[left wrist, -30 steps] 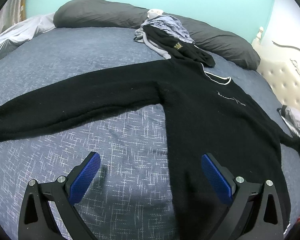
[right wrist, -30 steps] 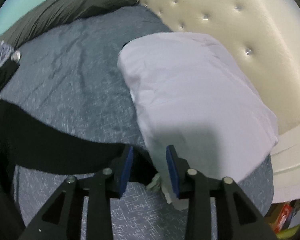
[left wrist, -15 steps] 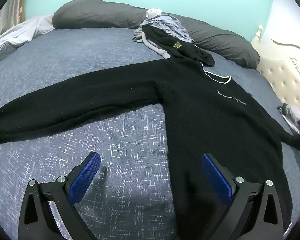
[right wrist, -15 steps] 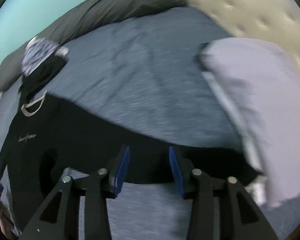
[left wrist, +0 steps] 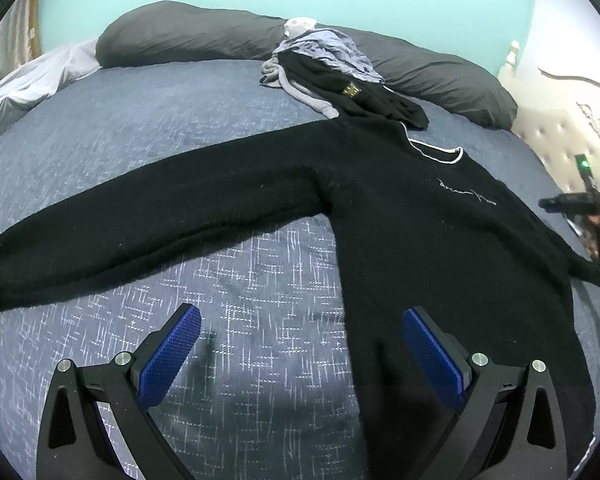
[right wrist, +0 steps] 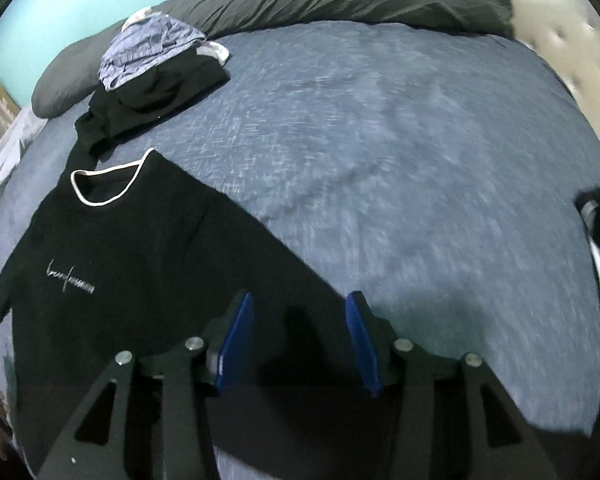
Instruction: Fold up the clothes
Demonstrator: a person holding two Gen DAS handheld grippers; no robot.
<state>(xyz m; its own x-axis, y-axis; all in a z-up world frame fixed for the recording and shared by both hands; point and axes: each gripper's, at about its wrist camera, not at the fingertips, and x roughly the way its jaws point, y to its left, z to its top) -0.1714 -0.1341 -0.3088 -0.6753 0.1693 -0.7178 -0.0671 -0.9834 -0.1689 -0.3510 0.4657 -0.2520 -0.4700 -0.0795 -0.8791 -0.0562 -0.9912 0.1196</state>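
A black long-sleeved sweater (left wrist: 412, 216) with a white-trimmed neck lies face up and spread flat on the blue bedspread; it also shows in the right wrist view (right wrist: 112, 264). My left gripper (left wrist: 300, 352) is open and empty, hovering over the bedspread beside the sweater's body, below the outstretched sleeve (left wrist: 140, 220). My right gripper (right wrist: 298, 340) is open, low over the other sleeve (right wrist: 292, 320), with cloth lying between its jaws. The right gripper also shows at the right edge of the left wrist view (left wrist: 580, 204).
A pile of other clothes (left wrist: 328, 68) lies at the back of the bed; it also shows in the right wrist view (right wrist: 156, 60). Dark grey pillows (left wrist: 204, 32) line the far edge. A cream tufted headboard (left wrist: 560, 136) stands at the right. A pale sheet (left wrist: 24, 84) lies far left.
My right gripper swung left, away from the white pillow and headboard, along the sleeve toward the sweater's body, and its jaws widened. My left gripper has stayed put and open.
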